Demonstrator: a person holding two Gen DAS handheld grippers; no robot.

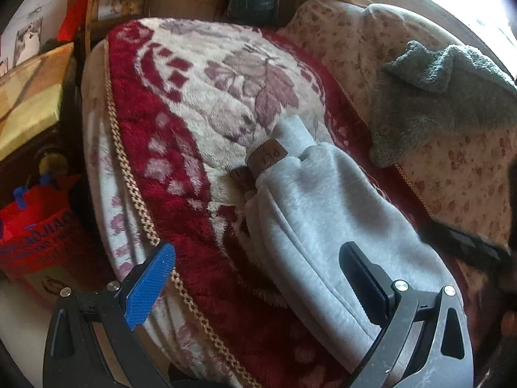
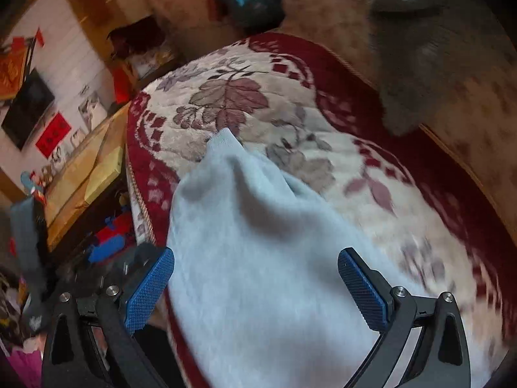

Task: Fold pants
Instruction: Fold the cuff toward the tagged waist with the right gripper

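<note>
Light grey fleece pants (image 1: pixel 316 207) lie bunched on a red and cream floral blanket (image 1: pixel 194 103), with a brown label patch (image 1: pixel 268 156) at their far end. My left gripper (image 1: pixel 258 278) is open, its jaws wide apart just above the near end of the pants. In the right wrist view the pants (image 2: pixel 258 242) fill the lower middle, one corner peaking toward the far side. My right gripper (image 2: pixel 257 278) is open too, jaws spread on either side of the cloth without closing on it. That view is blurred by motion.
A grey fleece garment (image 1: pixel 436 97) lies on the spotted sofa back (image 1: pixel 355 42) at the right. Left of the blanket edge are a yellow box (image 1: pixel 29 97) and a red bag (image 1: pixel 38 236). A wall with pictures and red paper (image 2: pixel 53 139) is at the far left.
</note>
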